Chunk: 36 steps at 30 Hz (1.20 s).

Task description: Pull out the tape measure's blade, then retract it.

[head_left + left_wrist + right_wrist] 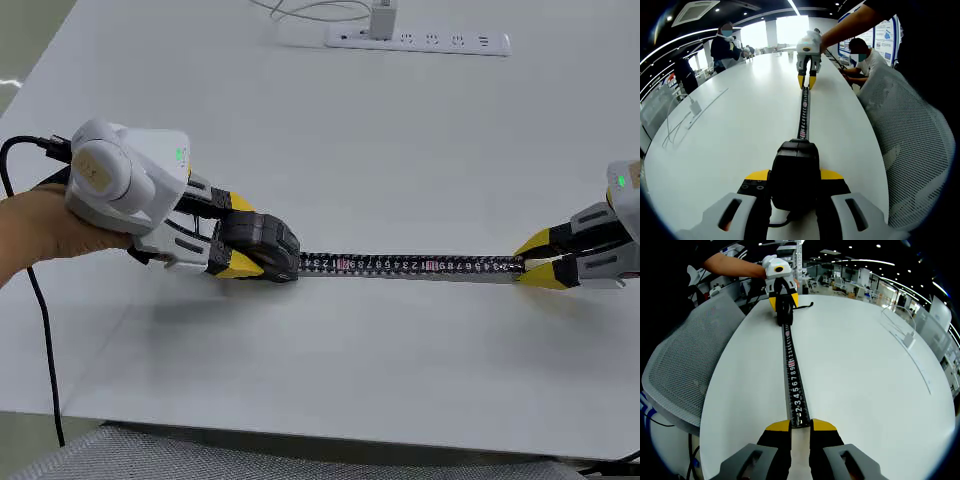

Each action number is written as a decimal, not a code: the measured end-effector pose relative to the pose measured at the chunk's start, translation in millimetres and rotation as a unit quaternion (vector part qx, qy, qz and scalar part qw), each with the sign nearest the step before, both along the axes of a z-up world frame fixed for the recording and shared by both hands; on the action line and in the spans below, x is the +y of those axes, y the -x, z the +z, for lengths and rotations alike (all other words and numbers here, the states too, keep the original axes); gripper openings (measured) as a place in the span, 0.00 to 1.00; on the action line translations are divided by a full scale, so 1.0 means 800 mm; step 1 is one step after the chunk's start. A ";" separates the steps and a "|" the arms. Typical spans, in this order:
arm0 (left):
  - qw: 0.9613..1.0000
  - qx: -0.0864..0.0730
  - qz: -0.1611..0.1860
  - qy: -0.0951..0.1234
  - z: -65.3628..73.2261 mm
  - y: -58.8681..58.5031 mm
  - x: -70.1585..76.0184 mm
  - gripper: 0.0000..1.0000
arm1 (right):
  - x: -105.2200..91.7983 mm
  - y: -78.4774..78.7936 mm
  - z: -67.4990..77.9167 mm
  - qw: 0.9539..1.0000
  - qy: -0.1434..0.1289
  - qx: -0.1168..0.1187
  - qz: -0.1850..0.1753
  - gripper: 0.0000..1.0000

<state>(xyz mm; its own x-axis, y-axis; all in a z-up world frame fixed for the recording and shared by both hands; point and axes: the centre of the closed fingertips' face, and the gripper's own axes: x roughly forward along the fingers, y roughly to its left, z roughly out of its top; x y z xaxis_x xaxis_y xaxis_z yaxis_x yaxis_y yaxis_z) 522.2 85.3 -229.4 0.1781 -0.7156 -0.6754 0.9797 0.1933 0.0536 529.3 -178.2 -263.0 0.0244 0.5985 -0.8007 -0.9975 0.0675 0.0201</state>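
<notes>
Blade [410, 265] is out, so the pull half of the job looks done or near enough. Your left gripper [240, 232] is clamped on the tape measure's case [262, 243], one jaw on each side, and the case sits on the worktop [350, 130] at the left of the head view. Your right gripper [538, 260] has its jaws pinched together on the hook end of the blade, over on the right. The blade runs flat and straight along the worktop between the two, numbers up, no twist or kink that I can see.

My read: the retract comes next. That calls for walking the right gripper back toward the case along the same line, with the case held down, so the blade feeds in instead of snapping home. Letting go at full stretch would probably whip the hook into the case mouth. Can't tell whether a lock is set on the case.

Around it: power strip [420, 40] with a white plug [383, 18] at the far edge, well apart from the blade. Black cable [40, 300] trails off the near-left edge by your left hand [40, 225]. Mesh chair [910, 145] stands beside the worktop, and people [720, 52] are farther down the room in the left gripper view. Nothing lies in the blade's path.
</notes>
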 end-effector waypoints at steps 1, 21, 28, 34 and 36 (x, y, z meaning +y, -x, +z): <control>1.000 0.000 0.000 0.000 0.000 0.000 0.000 0.28 | 0.000 0.000 0.000 1.000 0.000 0.000 0.000 0.08; 1.000 -0.010 0.008 -0.009 -0.004 -0.001 0.002 0.32 | -0.002 -0.001 0.001 1.000 -0.001 -0.003 -0.007 0.10; 0.999 0.004 0.045 0.009 -0.004 -0.004 0.005 0.47 | -0.001 -0.002 0.006 0.999 -0.015 0.004 -0.042 0.18; 0.995 0.022 0.092 0.022 0.001 -0.004 0.017 0.54 | -0.005 -0.006 0.009 0.995 -0.030 0.006 -0.096 0.31; 0.990 0.029 0.133 0.025 0.001 -0.008 0.025 0.57 | -0.007 -0.012 0.012 0.992 -0.032 -0.001 -0.125 0.33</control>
<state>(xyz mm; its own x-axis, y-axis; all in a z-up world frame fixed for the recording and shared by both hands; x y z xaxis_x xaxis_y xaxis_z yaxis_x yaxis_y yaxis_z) 528.6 105.7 -228.6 0.3276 -0.6804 -0.6555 0.8945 0.4468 -0.0168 539.1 -184.2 -253.6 0.1793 0.6239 -0.7606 -0.9500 0.3107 0.0309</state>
